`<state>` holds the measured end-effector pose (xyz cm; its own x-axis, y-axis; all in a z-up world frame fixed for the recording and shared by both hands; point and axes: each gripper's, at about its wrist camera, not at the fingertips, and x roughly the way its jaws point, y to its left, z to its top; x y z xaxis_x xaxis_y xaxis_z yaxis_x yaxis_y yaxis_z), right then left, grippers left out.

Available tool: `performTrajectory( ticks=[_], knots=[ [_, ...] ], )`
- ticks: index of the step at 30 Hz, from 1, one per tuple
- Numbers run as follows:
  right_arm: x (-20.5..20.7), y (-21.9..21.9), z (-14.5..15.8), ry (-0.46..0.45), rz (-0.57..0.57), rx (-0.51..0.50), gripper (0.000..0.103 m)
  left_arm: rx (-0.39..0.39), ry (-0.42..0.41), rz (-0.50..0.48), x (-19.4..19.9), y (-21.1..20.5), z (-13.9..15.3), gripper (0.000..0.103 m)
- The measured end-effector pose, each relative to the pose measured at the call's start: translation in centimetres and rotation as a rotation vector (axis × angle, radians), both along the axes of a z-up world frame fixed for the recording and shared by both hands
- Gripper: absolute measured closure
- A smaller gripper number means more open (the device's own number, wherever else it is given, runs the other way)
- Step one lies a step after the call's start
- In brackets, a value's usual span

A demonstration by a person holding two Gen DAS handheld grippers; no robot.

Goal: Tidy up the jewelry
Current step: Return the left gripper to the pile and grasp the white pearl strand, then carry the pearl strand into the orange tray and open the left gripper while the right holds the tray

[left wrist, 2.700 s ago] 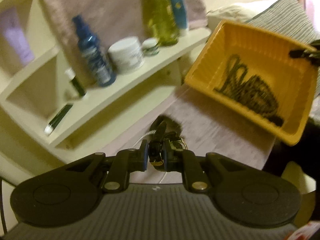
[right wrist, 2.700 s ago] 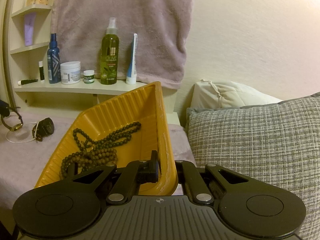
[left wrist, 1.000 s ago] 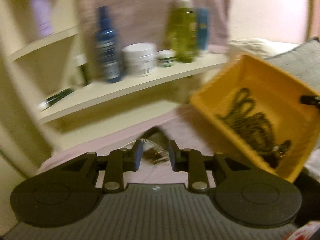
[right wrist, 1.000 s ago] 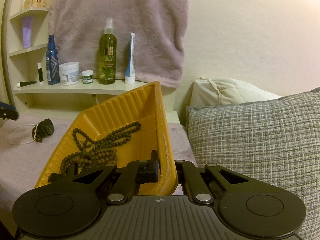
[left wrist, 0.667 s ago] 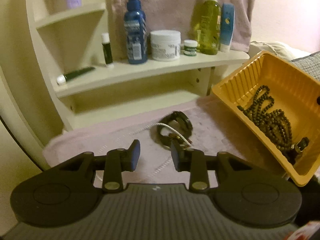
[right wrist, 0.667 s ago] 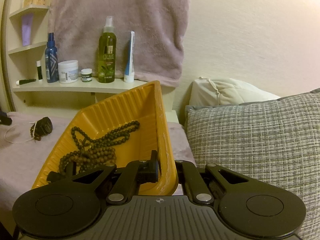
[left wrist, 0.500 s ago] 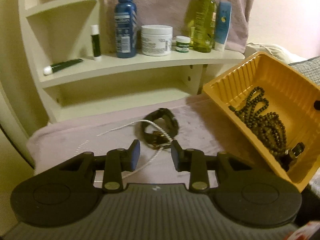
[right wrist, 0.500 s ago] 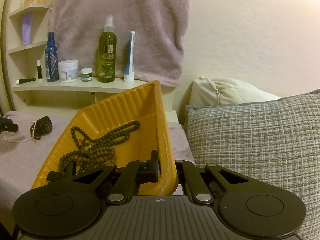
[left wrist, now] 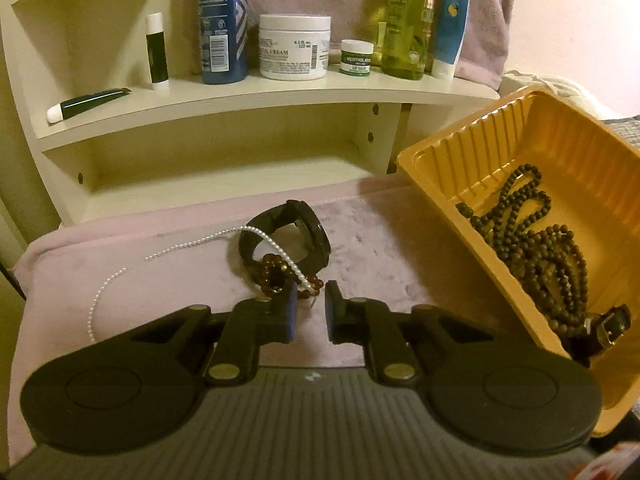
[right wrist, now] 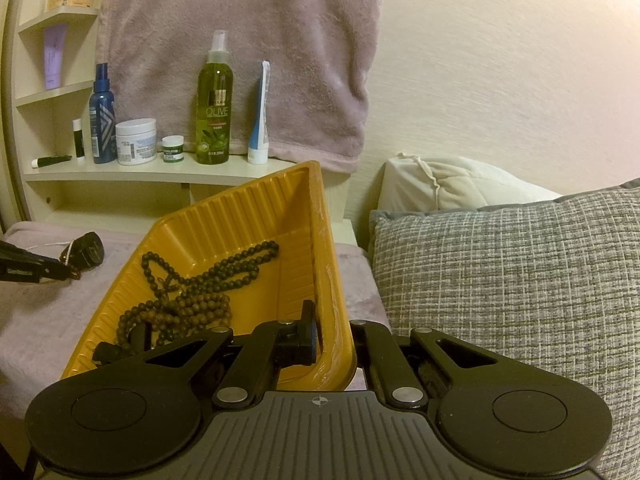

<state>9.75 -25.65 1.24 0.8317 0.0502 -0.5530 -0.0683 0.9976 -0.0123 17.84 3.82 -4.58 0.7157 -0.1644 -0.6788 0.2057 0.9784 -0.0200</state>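
Note:
My right gripper (right wrist: 334,340) is shut on the rim of a yellow plastic tray (right wrist: 256,216) and holds it tilted above the bed. In the tray lie a dark bead necklace (left wrist: 532,236) and a buckled strap (left wrist: 610,326). My left gripper (left wrist: 310,310) is open and empty, low over the pink blanket (left wrist: 180,280), just before a pile of jewelry: a black watch (left wrist: 304,228), a white pearl strand (left wrist: 192,244) and a reddish bead bracelet (left wrist: 276,276). The left gripper also shows at the left edge of the right wrist view (right wrist: 66,270).
A cream shelf unit (left wrist: 240,96) behind the blanket holds a blue bottle (left wrist: 222,20), a white cream jar (left wrist: 294,46), a green spray bottle (right wrist: 214,104) and tubes. A mauve towel (right wrist: 248,40) hangs above. A grey pillow (right wrist: 512,280) lies at right.
My left gripper let a strap go into the tray, opened, and swung back left and down to the jewelry pile on the blanket. The right gripper has kept the tray still.

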Motion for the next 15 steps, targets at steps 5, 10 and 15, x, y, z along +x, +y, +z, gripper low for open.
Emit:
performTrajectory(
  ticks=[5,10,15],
  knots=[
    [0.0,0.0,0.0,-0.001,0.001,0.000,0.098,0.012,0.013,0.016,0.7,0.3,-0.3,0.101],
    [0.0,-0.1,0.0,-0.001,0.001,0.000,0.098,0.011,0.007,0.006,0.5,1.2,0.6,0.101],
    [0.1,-0.1,0.0,-0.004,0.006,-0.002,0.098,0.015,-0.014,-0.007,0.1,3.0,3.0,0.101]
  ],
)
